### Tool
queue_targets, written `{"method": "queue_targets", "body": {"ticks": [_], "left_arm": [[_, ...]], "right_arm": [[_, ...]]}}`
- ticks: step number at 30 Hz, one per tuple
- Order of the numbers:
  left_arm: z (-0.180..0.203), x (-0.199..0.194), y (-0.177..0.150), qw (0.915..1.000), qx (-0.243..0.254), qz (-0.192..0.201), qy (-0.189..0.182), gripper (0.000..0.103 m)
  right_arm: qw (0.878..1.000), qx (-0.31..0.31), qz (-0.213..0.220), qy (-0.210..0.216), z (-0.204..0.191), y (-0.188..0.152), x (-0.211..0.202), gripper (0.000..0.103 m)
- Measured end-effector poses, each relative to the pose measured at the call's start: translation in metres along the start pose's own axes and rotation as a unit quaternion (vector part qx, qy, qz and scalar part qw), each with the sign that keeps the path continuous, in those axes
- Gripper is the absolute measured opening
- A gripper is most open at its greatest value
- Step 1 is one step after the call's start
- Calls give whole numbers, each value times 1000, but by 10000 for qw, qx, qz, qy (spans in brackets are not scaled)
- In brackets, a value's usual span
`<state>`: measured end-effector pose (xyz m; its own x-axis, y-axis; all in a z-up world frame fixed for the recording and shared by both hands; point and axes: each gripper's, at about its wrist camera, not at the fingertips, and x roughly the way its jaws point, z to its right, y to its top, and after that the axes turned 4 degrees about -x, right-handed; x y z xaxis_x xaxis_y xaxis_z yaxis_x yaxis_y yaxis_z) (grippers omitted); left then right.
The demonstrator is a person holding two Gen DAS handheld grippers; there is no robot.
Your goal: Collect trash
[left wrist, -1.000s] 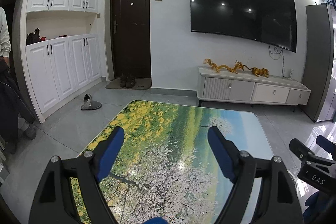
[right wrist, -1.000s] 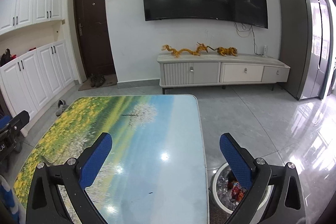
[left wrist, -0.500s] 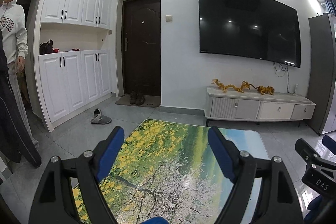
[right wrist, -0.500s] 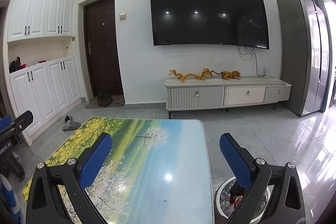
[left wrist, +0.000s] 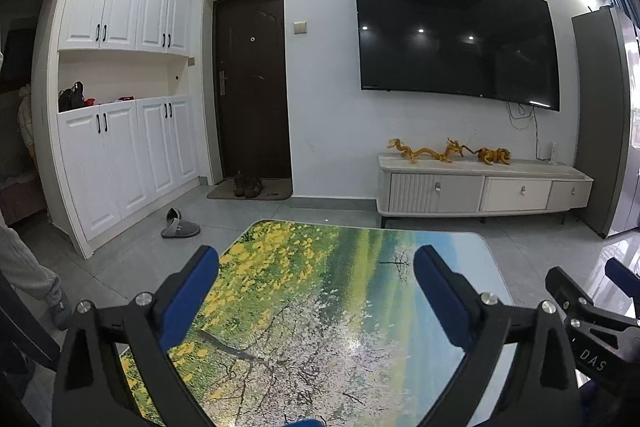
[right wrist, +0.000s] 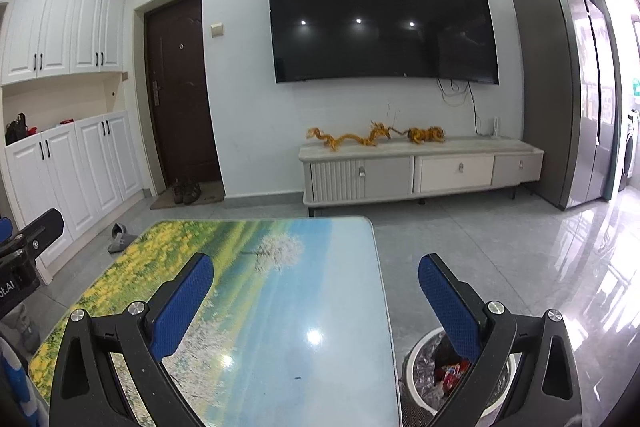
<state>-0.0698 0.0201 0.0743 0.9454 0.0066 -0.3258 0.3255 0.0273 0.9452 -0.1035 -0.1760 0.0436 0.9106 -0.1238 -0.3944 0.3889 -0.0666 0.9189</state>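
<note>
My left gripper (left wrist: 316, 267) is open and empty, held above a table (left wrist: 320, 307) with a printed landscape top. My right gripper (right wrist: 316, 275) is open and empty above the table's right part (right wrist: 280, 307). A round trash bin (right wrist: 440, 375) lined with a clear bag and holding wrappers stands on the floor at the table's right edge, partly hidden by my right finger (right wrist: 452, 303). No loose trash shows on the table. The right gripper also shows at the right edge of the left wrist view (left wrist: 592, 307).
A TV cabinet (right wrist: 420, 167) with golden dragon figures stands at the far wall under a wall TV (right wrist: 380, 23). A fridge (right wrist: 568, 99) is at the right. White cupboards (left wrist: 120, 155), a dark door (left wrist: 252, 87), shoes and a slipper (left wrist: 180, 225) are at the left.
Both grippers have tilted upward, so the table sits lower in view and more of the wall and ceiling shows. A person seen at the left earlier is out of view. Both stay open.
</note>
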Motion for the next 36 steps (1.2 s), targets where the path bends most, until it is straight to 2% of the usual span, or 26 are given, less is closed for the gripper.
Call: {"method": "queue_targets", "body": {"ticks": [7,13,21,36], "left_arm": [[18,46,-23,9985,137,-503,-171,99],[28,75,-36,9969,167,-748,-201,103],[46,98,-40,9956,325,-838,-277,103],[58,126,-46,9934,480,-939,-449,103]], "right_arm": [[9989,125,-354,-290,10,-23,34,103],[9976,121,-448,-523,18,-34,51,103],[9952,224,-650,-690,37,-38,68,103],[9924,288,-633,-1015,51,-34,81,103]]}}
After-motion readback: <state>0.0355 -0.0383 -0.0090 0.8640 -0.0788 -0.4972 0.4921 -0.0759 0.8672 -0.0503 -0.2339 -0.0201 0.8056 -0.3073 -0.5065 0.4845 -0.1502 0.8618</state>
